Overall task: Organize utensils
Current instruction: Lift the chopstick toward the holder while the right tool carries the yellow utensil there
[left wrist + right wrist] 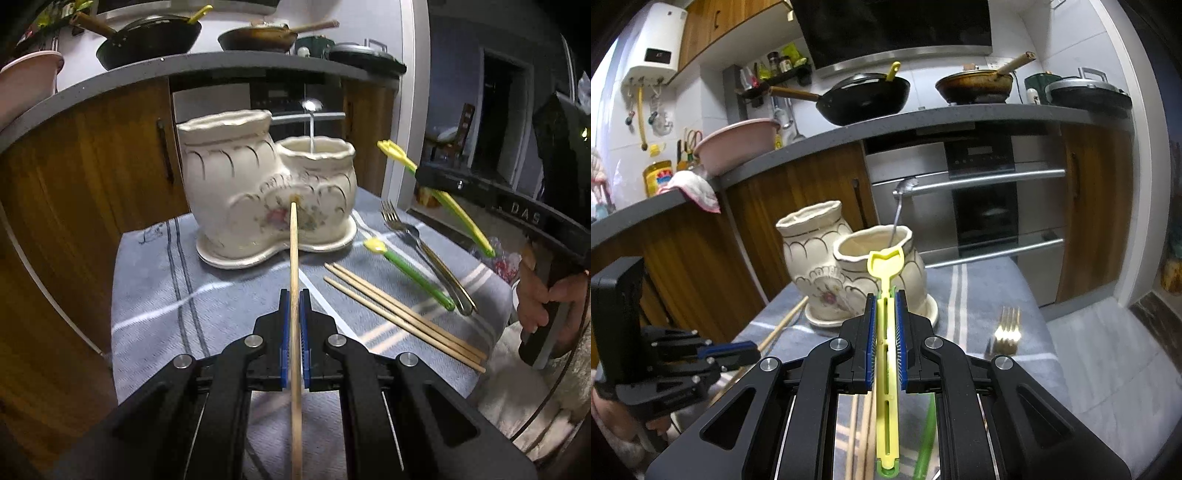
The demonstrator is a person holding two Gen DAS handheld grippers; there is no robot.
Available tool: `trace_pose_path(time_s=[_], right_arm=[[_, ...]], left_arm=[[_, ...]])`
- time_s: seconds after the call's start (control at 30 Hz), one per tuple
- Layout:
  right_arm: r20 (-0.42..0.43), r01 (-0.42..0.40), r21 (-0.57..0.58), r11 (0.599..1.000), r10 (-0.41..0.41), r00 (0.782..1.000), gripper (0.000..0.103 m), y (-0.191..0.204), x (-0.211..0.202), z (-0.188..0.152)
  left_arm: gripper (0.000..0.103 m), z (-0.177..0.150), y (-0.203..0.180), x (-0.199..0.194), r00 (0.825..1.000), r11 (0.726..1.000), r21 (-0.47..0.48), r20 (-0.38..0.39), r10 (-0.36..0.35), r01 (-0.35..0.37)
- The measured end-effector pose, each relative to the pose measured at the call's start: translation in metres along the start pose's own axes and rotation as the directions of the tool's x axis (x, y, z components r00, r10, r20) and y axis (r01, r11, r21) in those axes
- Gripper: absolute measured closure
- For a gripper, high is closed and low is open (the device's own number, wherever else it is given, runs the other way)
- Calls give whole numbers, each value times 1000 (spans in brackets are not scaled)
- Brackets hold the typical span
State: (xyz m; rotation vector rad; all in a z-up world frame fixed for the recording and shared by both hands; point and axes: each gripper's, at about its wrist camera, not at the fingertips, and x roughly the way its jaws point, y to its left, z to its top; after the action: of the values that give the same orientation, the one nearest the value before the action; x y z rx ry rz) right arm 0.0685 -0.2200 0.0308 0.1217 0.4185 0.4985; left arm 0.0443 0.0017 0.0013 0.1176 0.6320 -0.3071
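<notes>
With the left hand-held gripper (294,302) clamped on a chopstick (293,251), the person does best to raise its tip above the taller pot (229,147) ahead, while the right hand-held gripper (885,306) grips the yellow-green utensil (886,273).

Both tongs were matte black plastic with blue ribbed pads (303,332), round silver screw heads on the linkage arms (837,344), and raised lettering along one body.

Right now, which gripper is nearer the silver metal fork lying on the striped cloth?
Right. The right gripper hangs just above the fork; the left gripper sits farther left, facing the ceramic holder.
</notes>
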Motion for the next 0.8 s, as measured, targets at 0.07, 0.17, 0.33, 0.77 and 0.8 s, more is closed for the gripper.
trace_pose_path(time_s=[0.07, 0.17, 0.33, 0.77, 0.8], right_arm=[[7, 0, -3, 1000, 0, 1000, 92, 2, 1, 4], [31, -9, -1, 1000, 9, 999, 92, 3, 2, 14], [80, -5, 1, 1000, 5, 997, 92, 3, 8, 37], [200, -109, 59, 992, 96, 975, 92, 4, 48, 101], [203, -119, 73, 990, 102, 974, 92, 2, 53, 103]], left_arm=[[98, 3, 4, -5, 1000, 1000, 4, 25, -5, 5], [98, 12, 9, -14, 997, 1000, 13, 73, -12, 11], [98, 32, 19, -22, 989, 1000, 14, 146, -9, 7], [98, 116, 68, -31, 924, 992, -119, 382, 0, 49], [98, 120, 70, -29, 921, 990, -126, 391, -3, 56]])
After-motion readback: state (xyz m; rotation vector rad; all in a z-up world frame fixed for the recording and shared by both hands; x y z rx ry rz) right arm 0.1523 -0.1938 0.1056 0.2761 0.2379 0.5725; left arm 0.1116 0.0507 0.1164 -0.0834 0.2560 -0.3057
